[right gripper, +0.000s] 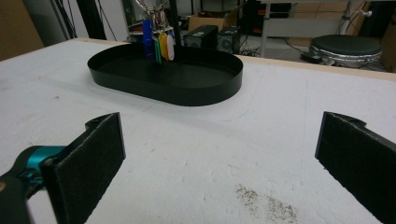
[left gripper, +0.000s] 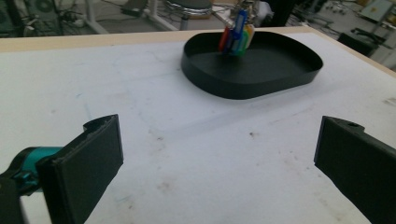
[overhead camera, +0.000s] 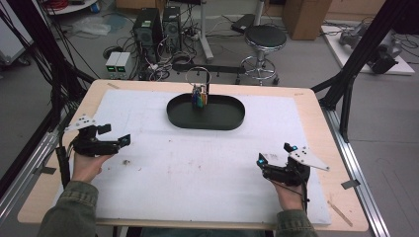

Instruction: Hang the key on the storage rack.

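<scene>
A black oval tray lies at the far middle of the white mat. At its back edge a bunch of coloured tags hangs from a metal ring; the tags and the tray show in both gripper views. My left gripper rests at the mat's left, open, nothing between its jaws. My right gripper sits at the mat's right front, open and empty. Both are well short of the tray.
The white mat covers most of the wooden table and has faint stains. Beyond the table stand a stool, computer towers and cables on the floor. Black frame posts flank both sides.
</scene>
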`<state>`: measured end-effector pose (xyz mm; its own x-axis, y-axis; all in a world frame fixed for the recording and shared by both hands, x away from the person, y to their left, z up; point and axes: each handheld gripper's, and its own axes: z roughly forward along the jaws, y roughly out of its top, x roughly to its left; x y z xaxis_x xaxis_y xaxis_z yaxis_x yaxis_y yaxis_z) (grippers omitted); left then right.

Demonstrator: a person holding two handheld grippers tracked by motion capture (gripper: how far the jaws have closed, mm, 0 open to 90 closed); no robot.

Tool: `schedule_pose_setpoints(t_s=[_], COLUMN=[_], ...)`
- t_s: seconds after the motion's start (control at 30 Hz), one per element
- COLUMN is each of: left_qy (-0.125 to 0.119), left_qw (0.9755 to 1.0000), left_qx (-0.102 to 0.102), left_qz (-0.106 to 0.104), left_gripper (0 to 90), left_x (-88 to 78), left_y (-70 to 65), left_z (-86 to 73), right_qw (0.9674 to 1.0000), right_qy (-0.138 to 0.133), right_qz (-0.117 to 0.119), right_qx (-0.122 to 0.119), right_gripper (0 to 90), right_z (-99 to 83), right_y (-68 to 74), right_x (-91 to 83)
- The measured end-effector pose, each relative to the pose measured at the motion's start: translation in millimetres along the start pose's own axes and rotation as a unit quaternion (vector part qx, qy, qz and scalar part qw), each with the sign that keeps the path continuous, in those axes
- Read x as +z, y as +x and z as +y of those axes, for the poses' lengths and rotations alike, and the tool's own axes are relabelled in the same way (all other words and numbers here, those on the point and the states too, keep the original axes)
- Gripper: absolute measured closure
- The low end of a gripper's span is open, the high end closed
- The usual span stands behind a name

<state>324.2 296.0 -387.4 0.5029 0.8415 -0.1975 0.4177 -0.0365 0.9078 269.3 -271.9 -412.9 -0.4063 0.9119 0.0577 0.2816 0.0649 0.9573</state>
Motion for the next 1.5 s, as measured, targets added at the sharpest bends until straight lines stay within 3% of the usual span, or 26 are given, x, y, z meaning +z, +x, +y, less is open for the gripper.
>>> schedule_pose_setpoints(t_s=[0.13, 0.3, 0.83, 1.03, 1.17, 1.5], left_qy=[-0.007, -0.009, -0.05, -0.083, -0.12, -0.128], left_qw=[0.9997, 0.9995, 0.9969, 0.9925, 0.9857, 0.9845], left_qx=[-0.004, -0.008, -0.02, -0.024, -0.037, -0.046], left_qz=[0.022, 0.028, 0.058, 0.087, 0.112, 0.11], left_gripper=[1.7, 1.7, 1.7, 1.7, 1.7, 1.7], left_x=[-10.4, -17.3, -39.3, -53.4, -61.3, -63.5], left_y=[6.2, 9.6, 13.0, 12.6, 14.7, 18.3], left_z=[-9.8, -16.2, -44.3, -50.1, -51.3, -53.9], right_qw=[1.0, 1.0, 0.9999, 0.9999, 0.9999, 0.9998], right_qy=[0.0, 0.0, -0.001, 0.003, 0.006, 0.012], right_qz=[0.0, -0.001, -0.009, -0.011, -0.013, -0.016], right_qx=[0.001, 0.001, 0.007, 0.005, 0.005, 0.001], right_gripper=[0.4, 0.4, 0.4, 0.4, 0.4, 0.4], right_z=[0.1, 0.0, -1.6, -2.2, -2.8, -3.4], right_y=[-0.1, 0.8, -1.8, -1.6, -1.3, -0.5], right_x=[-0.2, 0.3, -4.8, -4.7, -4.5, -2.5])
